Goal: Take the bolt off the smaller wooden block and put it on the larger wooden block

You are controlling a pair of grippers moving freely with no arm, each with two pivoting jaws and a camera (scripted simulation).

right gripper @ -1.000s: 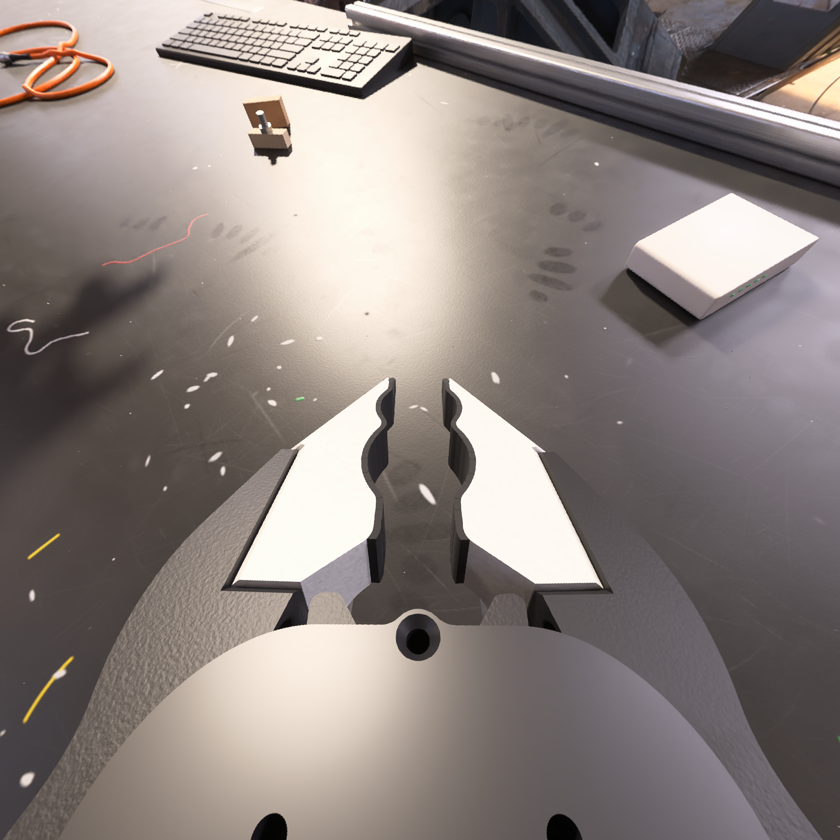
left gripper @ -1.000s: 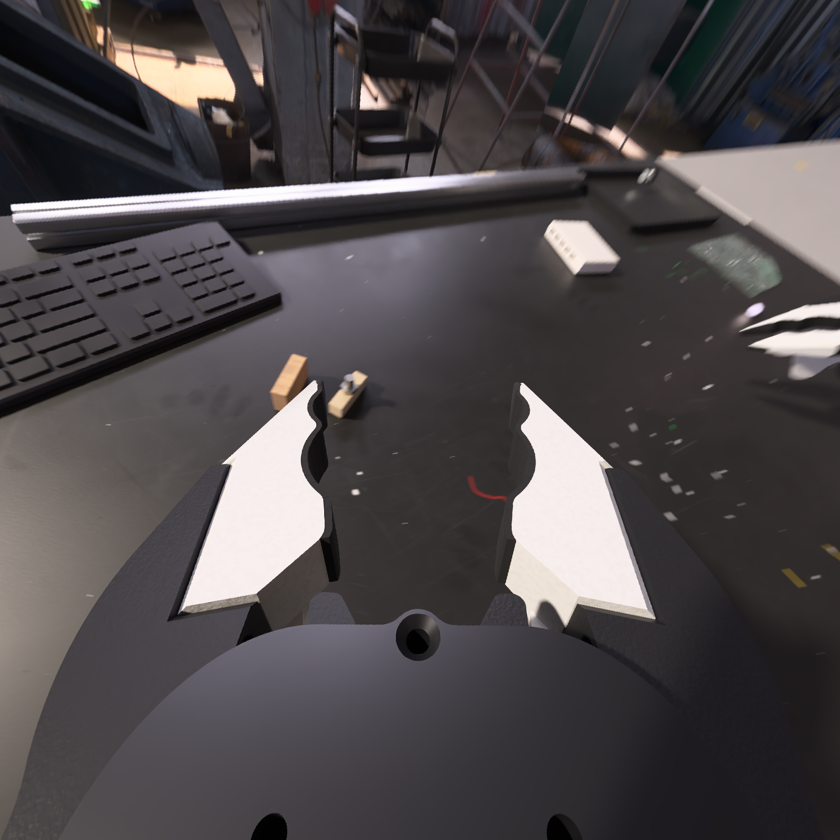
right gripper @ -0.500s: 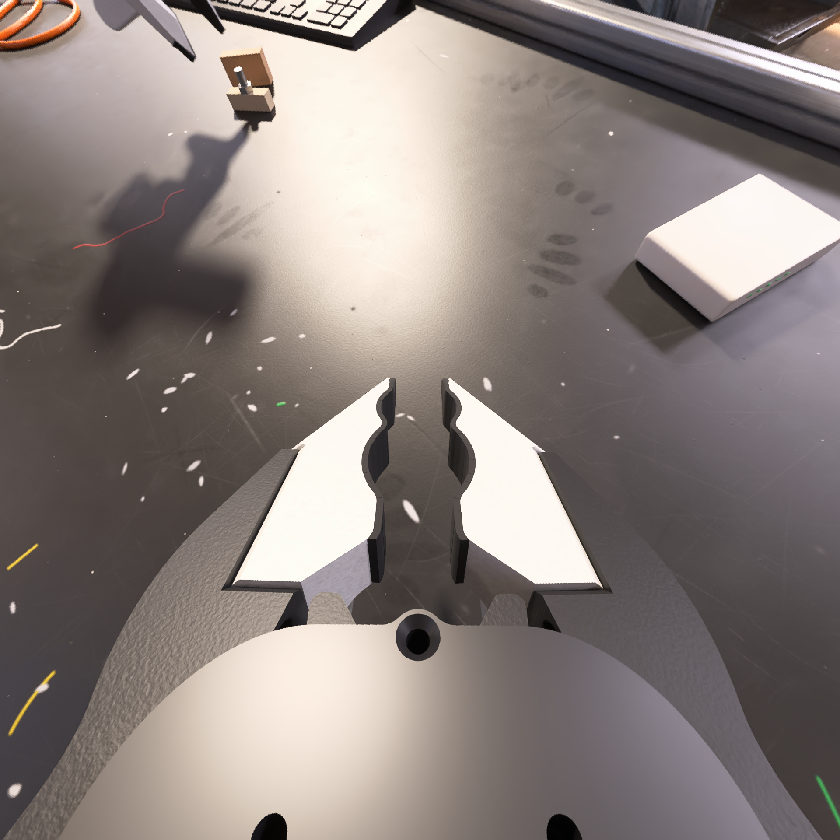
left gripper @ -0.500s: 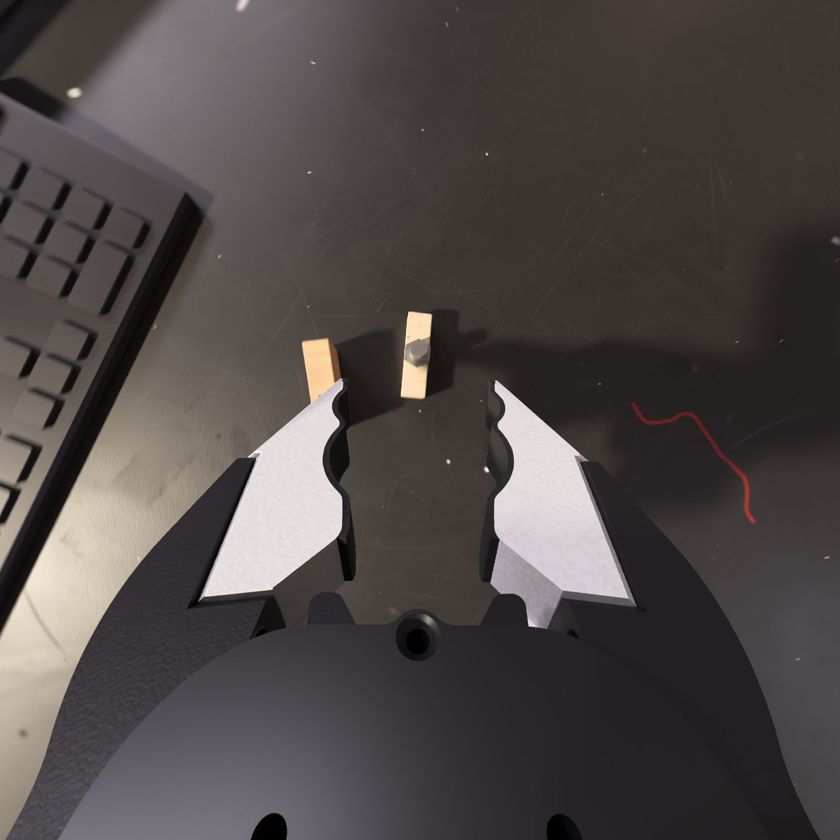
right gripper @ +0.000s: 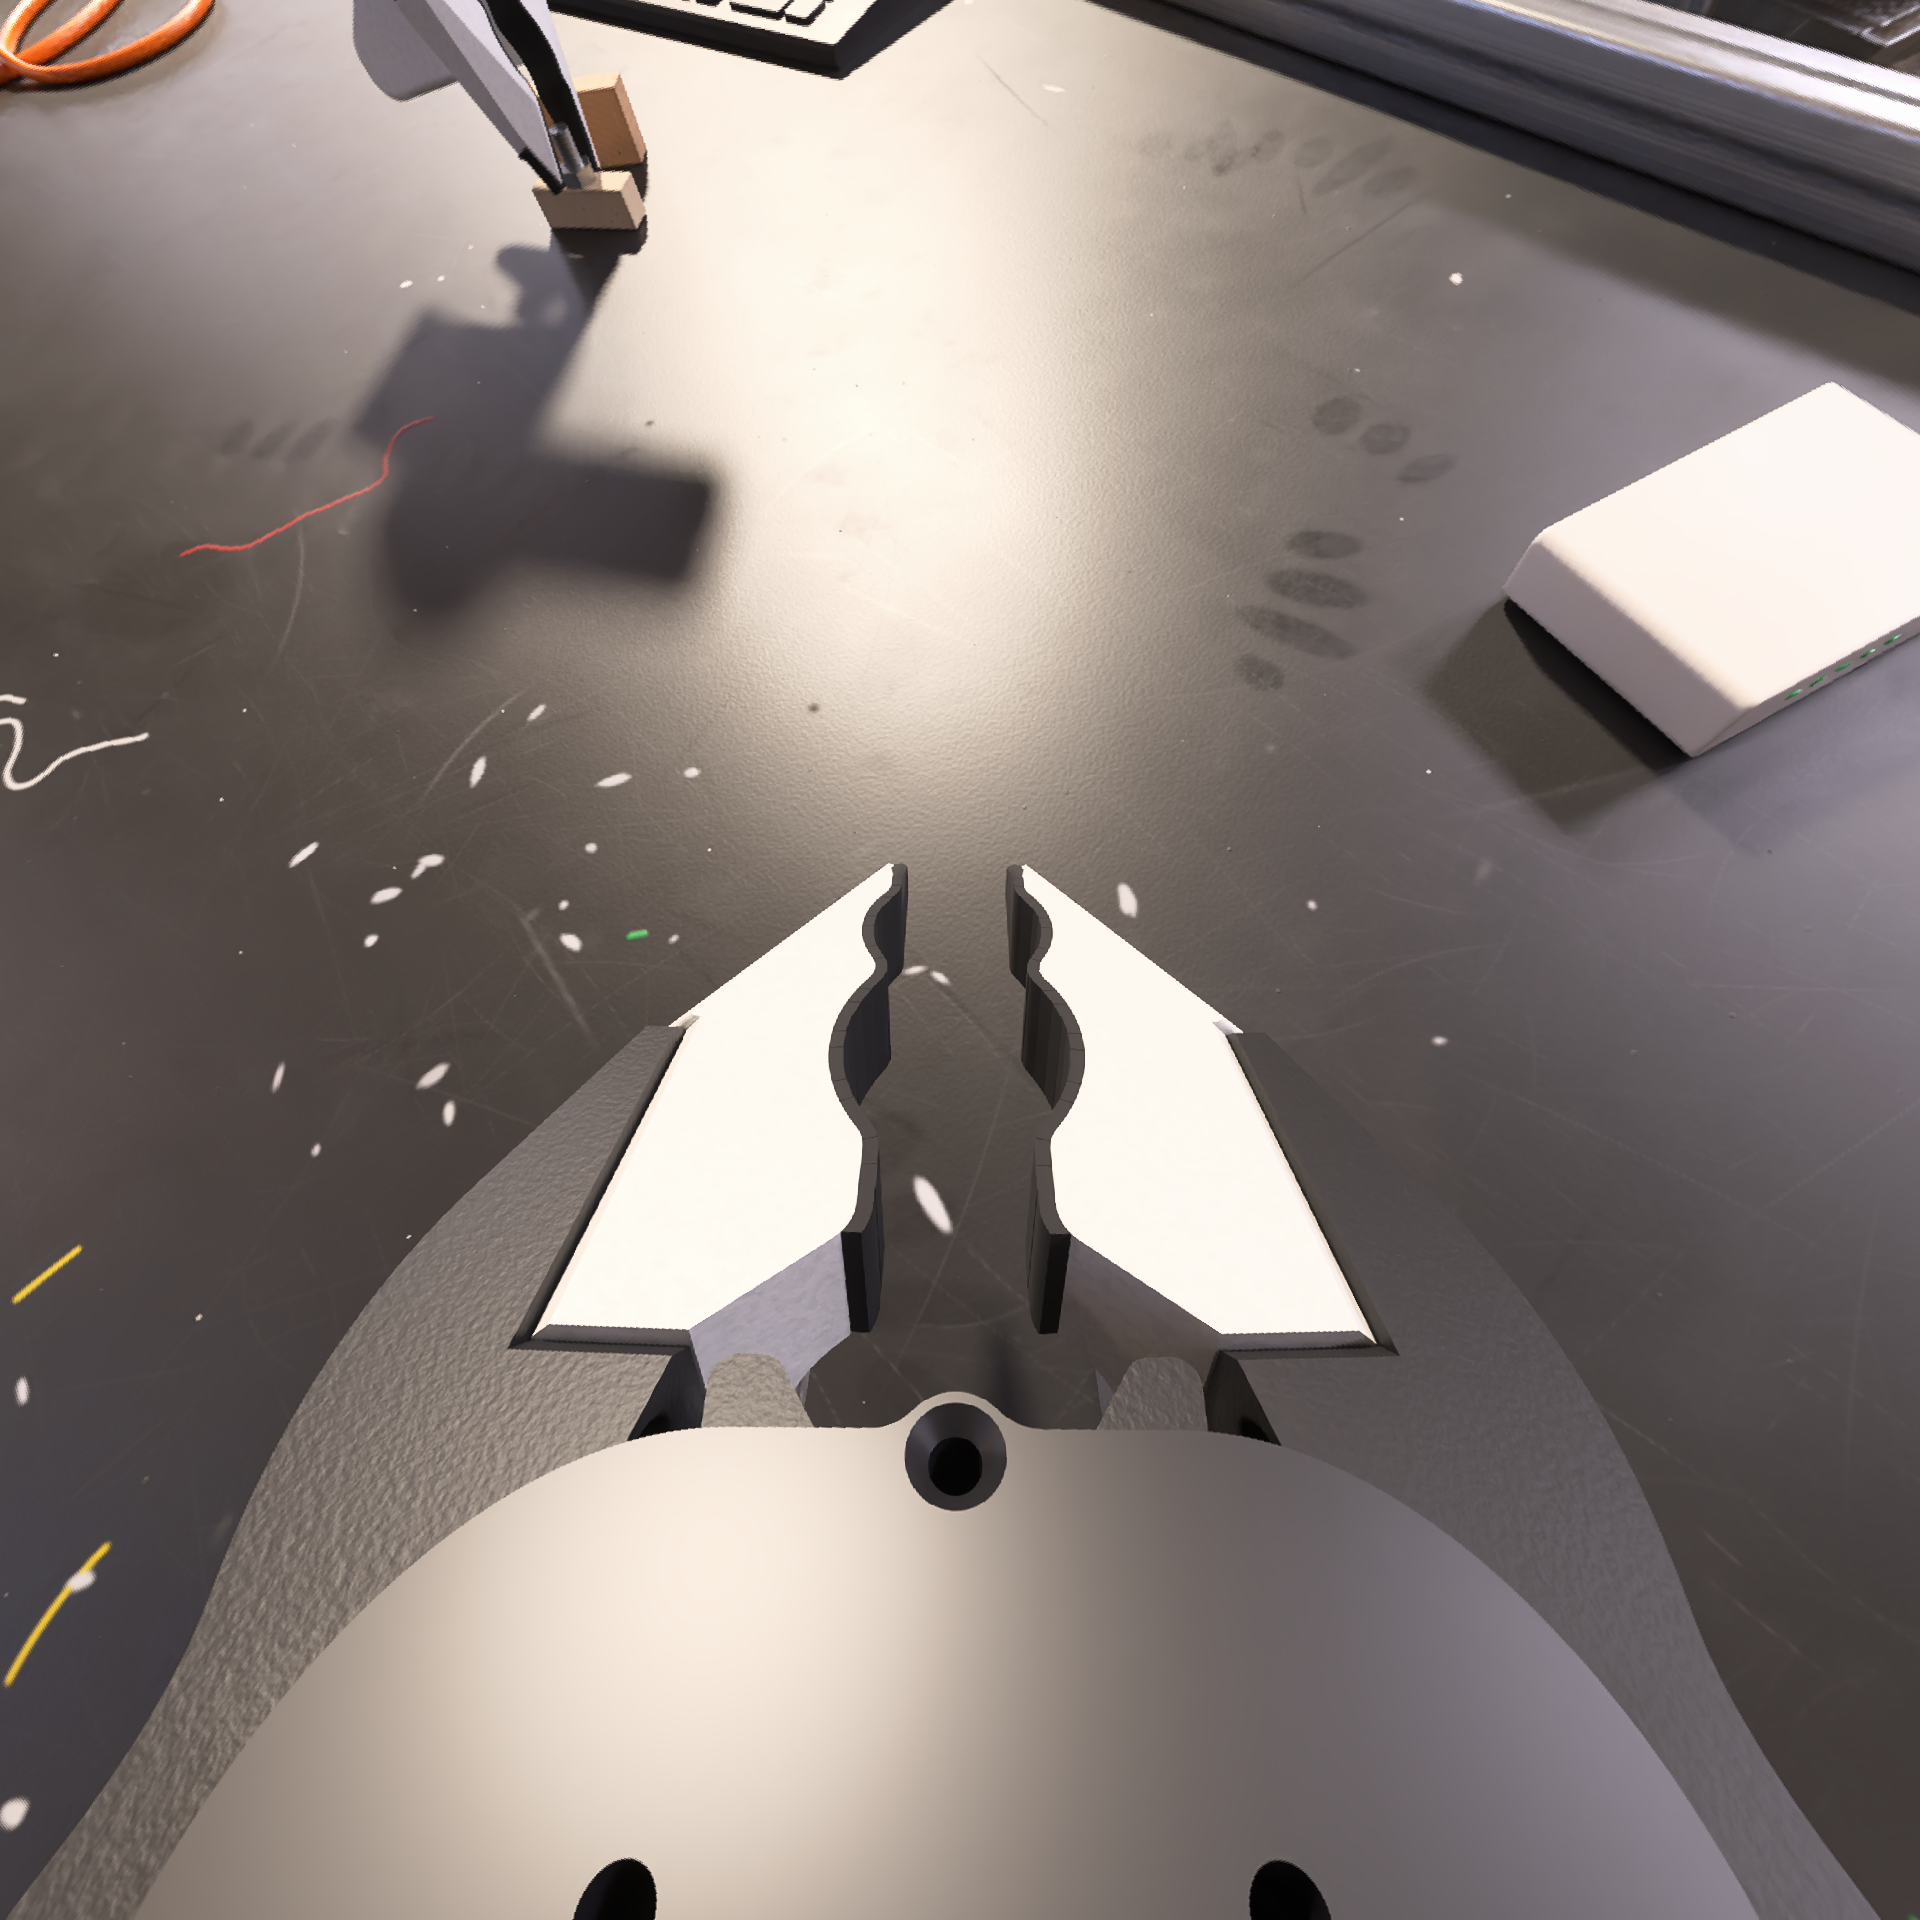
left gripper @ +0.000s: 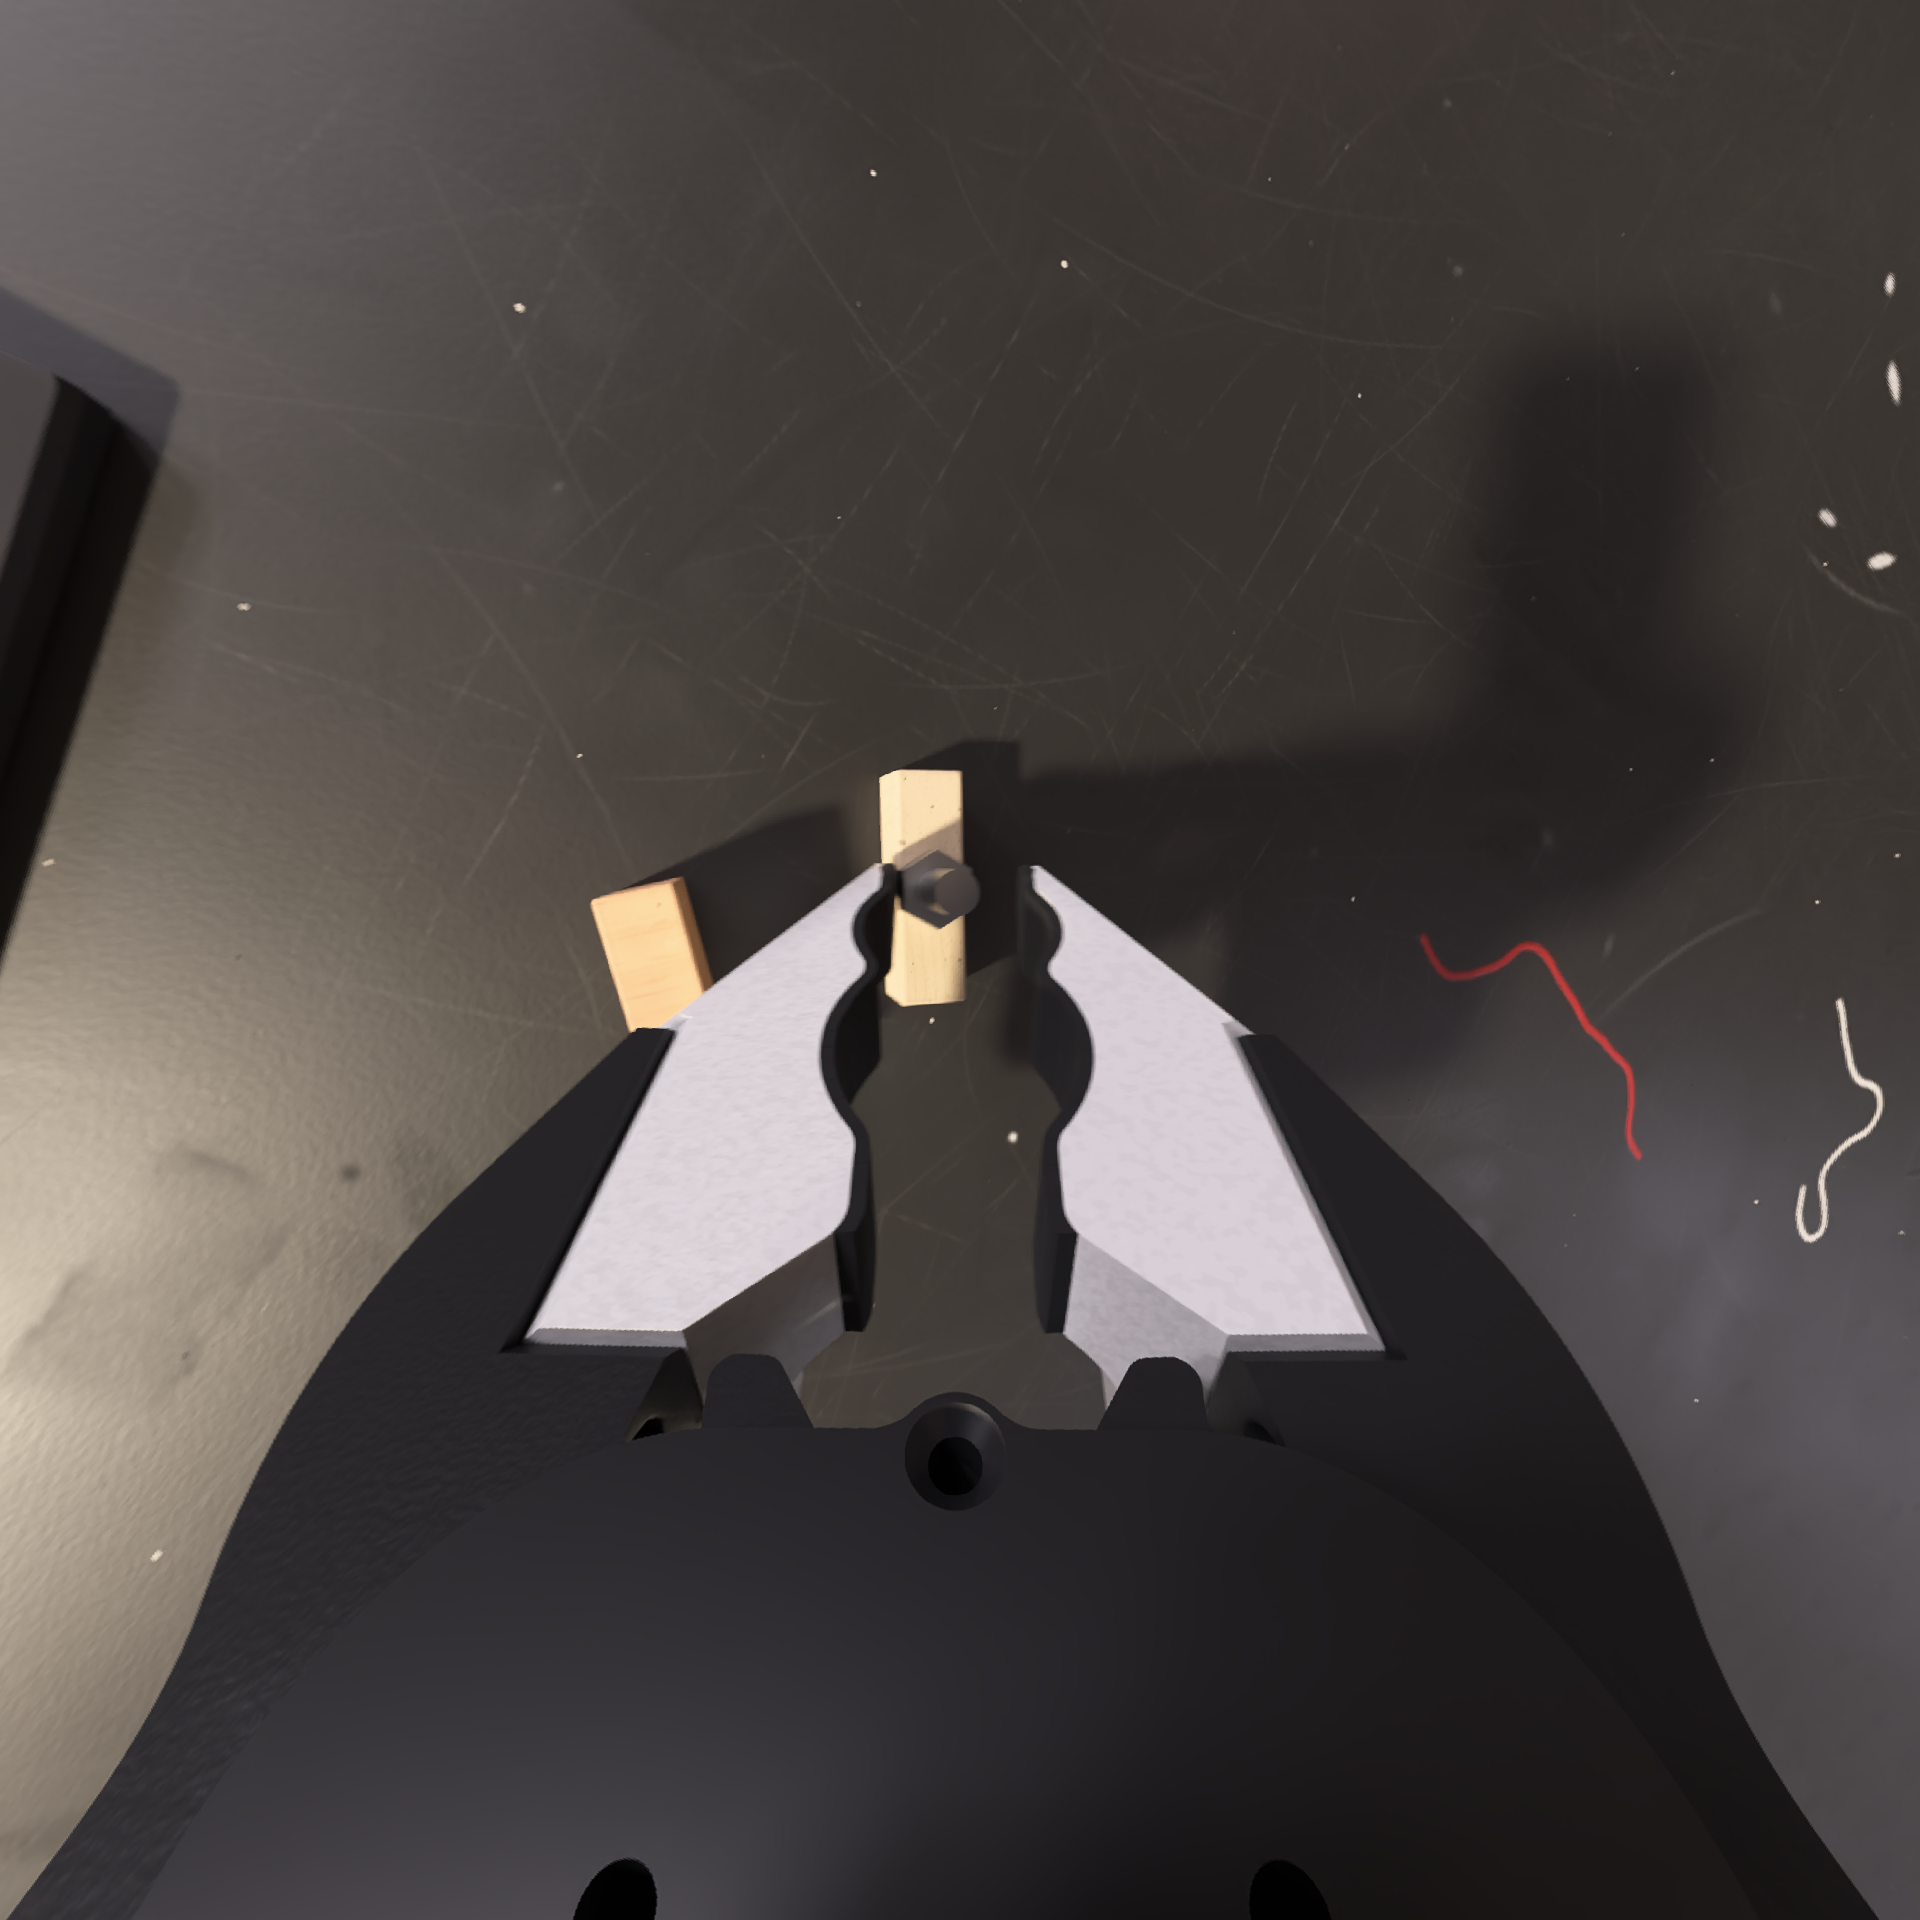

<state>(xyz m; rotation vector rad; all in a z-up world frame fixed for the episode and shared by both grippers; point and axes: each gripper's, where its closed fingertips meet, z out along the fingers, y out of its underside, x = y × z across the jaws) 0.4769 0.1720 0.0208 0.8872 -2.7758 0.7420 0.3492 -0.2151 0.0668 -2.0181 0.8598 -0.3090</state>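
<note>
A grey hex bolt (left gripper: pixel 938 886) stands on the smaller, pale wooden block (left gripper: pixel 918 821), which lies flat on the dark table. The larger, tan block (left gripper: pixel 649 961) stands just left of it, partly hidden by my left finger. My left gripper (left gripper: pixel 958 875) points down and is open, its fingertips either side of the bolt. The left tip is close to the bolt and the right tip is apart from it. In the right wrist view the left gripper (right gripper: pixel 551 156) hangs over both blocks (right gripper: pixel 592 203). My right gripper (right gripper: pixel 956 878) is far off, slightly open and empty.
A black keyboard corner (left gripper: pixel 52 582) lies to the left of the blocks. A white box (right gripper: pixel 1725 561) and a metal rail (right gripper: pixel 1558 114) are at the right and back. An orange cable (right gripper: pixel 94 42), a red thread (left gripper: pixel 1538 1018) and a white thread (left gripper: pixel 1849 1122) lie on the table.
My left gripper tilted downward, came down over the blocks and narrowed, so its tips now flank the bolt. My right gripper drifted slightly forward, its gap unchanged.
</note>
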